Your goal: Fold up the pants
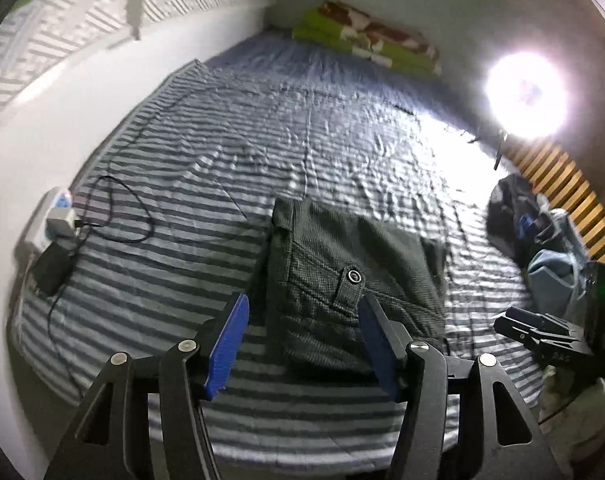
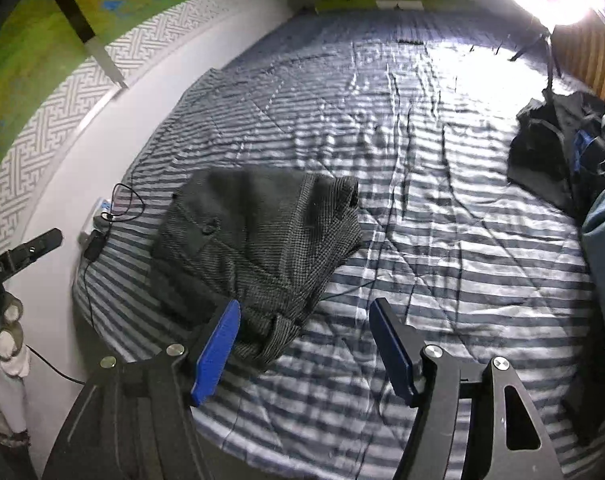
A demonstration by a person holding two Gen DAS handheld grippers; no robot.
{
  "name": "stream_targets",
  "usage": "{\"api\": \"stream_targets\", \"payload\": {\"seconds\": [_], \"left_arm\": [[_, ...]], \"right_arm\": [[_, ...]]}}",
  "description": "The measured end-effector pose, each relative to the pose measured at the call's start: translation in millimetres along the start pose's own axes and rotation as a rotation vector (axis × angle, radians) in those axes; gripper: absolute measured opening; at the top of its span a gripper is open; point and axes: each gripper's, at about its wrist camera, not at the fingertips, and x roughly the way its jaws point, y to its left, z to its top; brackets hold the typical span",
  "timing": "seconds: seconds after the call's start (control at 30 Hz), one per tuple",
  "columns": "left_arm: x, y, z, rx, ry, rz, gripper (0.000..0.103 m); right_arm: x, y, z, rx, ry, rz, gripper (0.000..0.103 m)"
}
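Dark grey checked pants [image 1: 342, 276] lie folded into a compact stack on the striped bedspread [image 1: 222, 152], a buttoned pocket flap on top. My left gripper [image 1: 304, 308] hovers above their near edge, open, blue pads apart with nothing pressed between them. In the right wrist view the pants [image 2: 262, 232] sit left of centre, and my right gripper [image 2: 304, 312] is open above the bedspread [image 2: 442, 220] just right of the pants' near corner. The right gripper's black body [image 1: 550, 336] shows at the right edge of the left wrist view. The left gripper's body [image 2: 18, 256] shows at the far left.
A pile of dark and blue clothes [image 2: 574, 160] lies at the bed's right side. A power strip with a charger and black cables [image 1: 58, 232] sits at the bed's left edge by the white wall. A bright ring lamp [image 1: 526, 96] glares at the back right. Green pillows [image 1: 366, 40] lie at the head.
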Motion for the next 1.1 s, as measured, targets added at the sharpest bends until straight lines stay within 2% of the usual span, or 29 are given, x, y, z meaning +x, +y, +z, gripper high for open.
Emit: {"api": "stream_targets", "payload": {"seconds": [0.07,0.1,0.2,0.3,0.5,0.63,0.77,0.87,0.9,1.0,1.03,1.1], "left_arm": [[23.2,-11.1,2.3,0.028,0.003,0.075,0.061],[32.1,-18.3,3.1,0.057,-0.013,0.138,0.061],[45.8,-38.0,1.3,0.125,-0.052,0.241,0.061],[48.5,-56.2,-2.6,0.165,-0.094,0.244,0.061],[53.9,-79.4,-6.0,0.230,-0.119,0.219,0.061],[59.3,-83.0,-6.0,0.257,-0.116,0.215,0.061],[76.7,-76.0,-1.3,0.272,-0.091,0.223,0.061],[93.7,-48.2,10.1,0.178,-0.033,0.144,0.064],[103.8,-31.7,15.8,0.113,0.010,0.085,0.068],[129.6,-1.7,25.2,0.038,0.090,-0.045,0.075],[138.0,5.9,27.3,0.025,0.115,-0.072,0.080],[154.0,23.6,30.3,-0.020,0.146,-0.100,0.081]], "right_arm": [[17.2,-4.2,1.3,0.005,0.011,-0.007,0.063],[24.4,-7.0,1.4,0.011,0.011,-0.009,0.063],[41.9,-20.8,2.2,0.055,0.011,0.008,0.063],[49.1,-34.8,4.5,0.081,-0.014,-0.006,0.063],[50.8,-50.0,8.7,0.055,-0.033,-0.019,0.063],[58.2,-56.7,11.9,0.060,-0.011,-0.015,0.063],[69.8,-56.5,13.7,0.067,0.044,0.042,0.063],[74.9,-53.9,16.2,0.070,0.081,0.070,0.063],[75.6,-53.6,17.3,0.071,0.086,0.072,0.063],[78.5,-56.2,22.8,0.118,0.108,0.120,0.064],[80.7,-57.5,24.8,0.142,0.118,0.143,0.065],[88.3,-56.9,27.7,0.176,0.149,0.174,0.067]]}}
